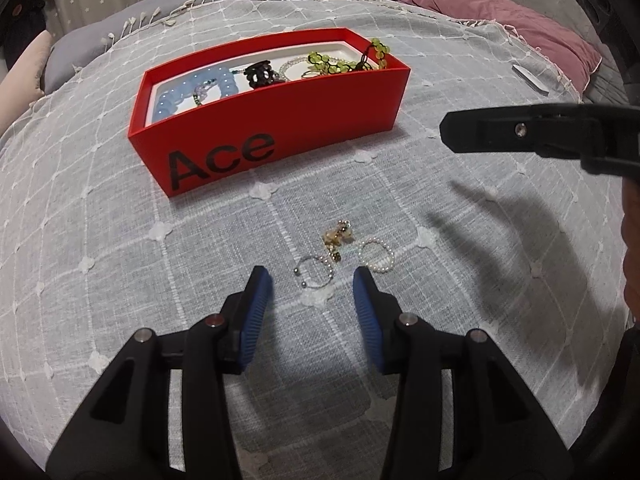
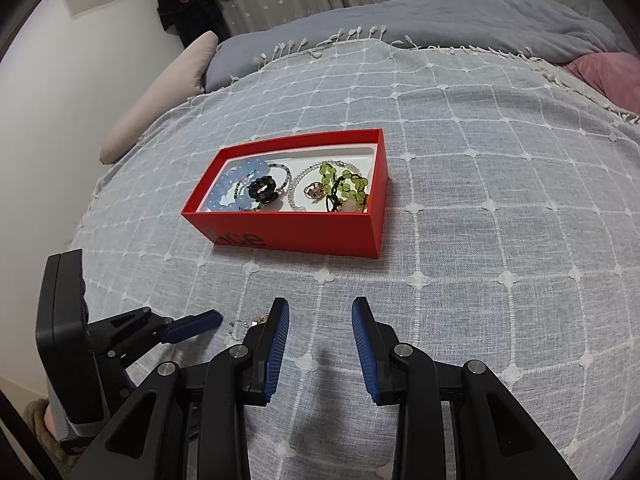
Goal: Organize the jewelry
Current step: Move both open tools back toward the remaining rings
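Note:
A red "Ace" box lies on the grey bedspread and holds a blue bead bracelet, a black bracelet and a green bead bracelet. It also shows in the right wrist view. Loose on the cloth are a thin silver ring, a gold piece and a small pearl ring. My left gripper is open and empty, low over the silver ring. My right gripper is open and empty, above the cloth to the right of the loose pieces.
The grey grid bedspread covers the bed. A pink pillow lies at the far right, a beige pillow at the far left by the wall. A small silvery object lies right of the box.

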`<state>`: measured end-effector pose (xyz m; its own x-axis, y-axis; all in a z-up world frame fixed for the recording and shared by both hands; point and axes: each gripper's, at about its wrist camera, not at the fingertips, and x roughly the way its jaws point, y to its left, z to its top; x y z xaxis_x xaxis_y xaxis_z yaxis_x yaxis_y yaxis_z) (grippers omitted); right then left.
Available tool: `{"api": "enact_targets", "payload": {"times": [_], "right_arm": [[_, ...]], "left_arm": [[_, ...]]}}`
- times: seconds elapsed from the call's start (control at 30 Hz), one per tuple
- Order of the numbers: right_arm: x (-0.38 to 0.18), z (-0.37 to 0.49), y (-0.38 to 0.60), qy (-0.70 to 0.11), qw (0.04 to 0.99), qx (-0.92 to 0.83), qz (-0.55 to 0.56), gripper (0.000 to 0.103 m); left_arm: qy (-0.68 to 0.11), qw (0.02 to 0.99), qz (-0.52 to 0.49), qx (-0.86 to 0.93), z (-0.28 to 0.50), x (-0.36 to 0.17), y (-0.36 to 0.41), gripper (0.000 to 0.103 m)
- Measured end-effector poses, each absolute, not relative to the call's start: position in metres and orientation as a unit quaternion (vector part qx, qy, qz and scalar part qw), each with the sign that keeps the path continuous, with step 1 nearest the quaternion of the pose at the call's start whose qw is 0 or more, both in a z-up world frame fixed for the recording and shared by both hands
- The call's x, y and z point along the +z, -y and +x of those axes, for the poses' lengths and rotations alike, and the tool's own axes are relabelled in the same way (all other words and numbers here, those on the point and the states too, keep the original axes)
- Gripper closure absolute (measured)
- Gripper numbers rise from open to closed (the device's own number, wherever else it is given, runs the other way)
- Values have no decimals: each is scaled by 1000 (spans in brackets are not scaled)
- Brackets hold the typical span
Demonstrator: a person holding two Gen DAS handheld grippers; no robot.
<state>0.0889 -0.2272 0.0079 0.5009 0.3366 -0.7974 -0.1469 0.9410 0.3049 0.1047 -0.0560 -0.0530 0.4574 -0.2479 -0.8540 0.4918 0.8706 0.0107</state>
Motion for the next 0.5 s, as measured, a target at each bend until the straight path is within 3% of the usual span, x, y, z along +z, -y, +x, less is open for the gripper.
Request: {"api": "enact_targets", "payload": {"times": [0.2, 0.3, 0.5], "right_arm": [[8, 89, 227, -479, 861, 139, 98, 70], [10, 88, 226, -477, 862, 140, 98, 70], [11, 87, 226, -476, 863, 141, 96, 70]], "left_arm": [[-465, 845, 139, -224, 104, -54, 56, 58], [-464, 845, 141, -226, 103, -53, 57, 68], [-462, 844, 144, -229, 102, -54, 58, 71]]}}
